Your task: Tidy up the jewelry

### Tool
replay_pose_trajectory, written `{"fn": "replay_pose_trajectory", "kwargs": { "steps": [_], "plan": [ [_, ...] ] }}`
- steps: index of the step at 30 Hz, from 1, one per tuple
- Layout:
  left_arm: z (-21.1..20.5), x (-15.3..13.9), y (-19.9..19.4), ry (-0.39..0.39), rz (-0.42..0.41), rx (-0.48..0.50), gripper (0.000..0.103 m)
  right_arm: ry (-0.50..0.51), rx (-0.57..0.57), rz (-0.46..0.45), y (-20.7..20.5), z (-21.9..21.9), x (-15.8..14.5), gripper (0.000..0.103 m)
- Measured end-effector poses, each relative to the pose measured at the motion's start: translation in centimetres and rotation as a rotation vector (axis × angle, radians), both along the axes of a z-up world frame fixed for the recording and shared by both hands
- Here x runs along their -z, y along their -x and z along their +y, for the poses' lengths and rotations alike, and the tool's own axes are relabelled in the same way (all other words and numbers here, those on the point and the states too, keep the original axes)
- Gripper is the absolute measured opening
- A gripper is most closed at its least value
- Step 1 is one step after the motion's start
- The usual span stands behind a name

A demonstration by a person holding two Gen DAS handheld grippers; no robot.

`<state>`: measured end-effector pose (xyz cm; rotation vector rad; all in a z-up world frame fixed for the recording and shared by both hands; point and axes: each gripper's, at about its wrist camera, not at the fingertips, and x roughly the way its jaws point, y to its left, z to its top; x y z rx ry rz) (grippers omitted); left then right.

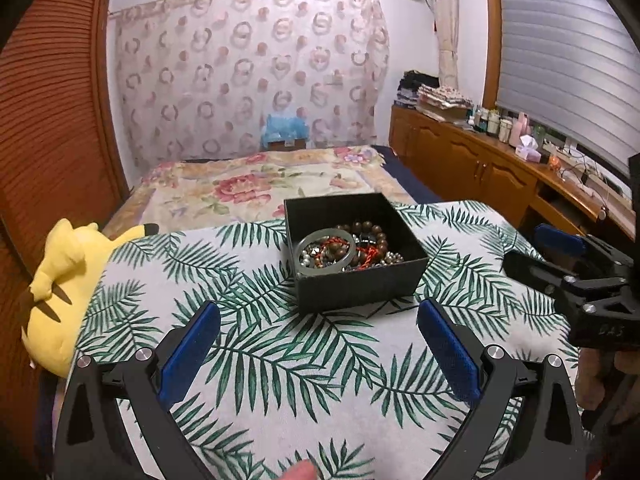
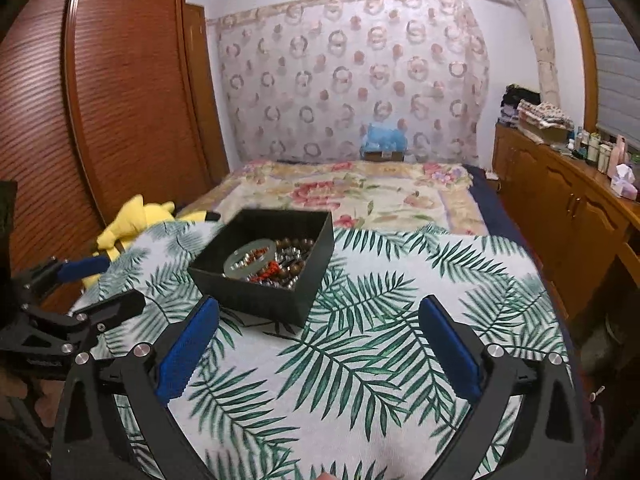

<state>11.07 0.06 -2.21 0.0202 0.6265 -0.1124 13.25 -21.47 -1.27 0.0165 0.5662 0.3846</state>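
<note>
— Where is the jewelry?

— All in the black box, which sits on the tabletop with the palm-leaf cloth. Inside the box lies a pale green bangle, and around it brown bead bracelets, a red cord and some small silvery pieces, all tangled together.

— And the grippers?

— Both hover on the near side of the box, above the cloth, touching nothing. The left gripper has its blue pads spread wide, holding nothing, and it points almost straight at the box. The right gripper stands just as wide and holds nothing too; from its camera the box lies ahead and to the left.

— Anything else near the box?

— To the left of the box, off the edge of the tabletop, a yellow plush toy leans by the wooden wardrobe. Beyond the box runs the bed with a flowered blanket, and behind that a patterned curtain. Right of the box, well apart, a wooden cabinet carries bottles and folded cloth.
</note>
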Motion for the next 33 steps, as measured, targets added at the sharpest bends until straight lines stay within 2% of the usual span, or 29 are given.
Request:
{"fn": "replay_pose_trajectory", "kwargs": {
  "steps": [3,7,14,33],
  "plan": [
    [0.1,-0.6,1.0,0.0,-0.013,-0.02,0.095,-0.023,-0.011,-0.029,1.4,-0.3,-0.9,0.1],
    [0.6,-1.3,2.4,0.022,-0.031,-0.032,0.095,-0.018,-0.006,-0.065,3.2,-0.5,-1.7,0.1],
    [0.9,-2.0,3.5,0.015,-0.063,-0.051,0.095,0.006,0.036,-0.108,5.1,-0.6,-2.3,0.1],
    [0.9,-2.2,4.1,0.007,-0.08,-0.058,0.095,0.013,0.06,-0.106,4.9,-0.9,-2.1,0.1]
  ]
}}
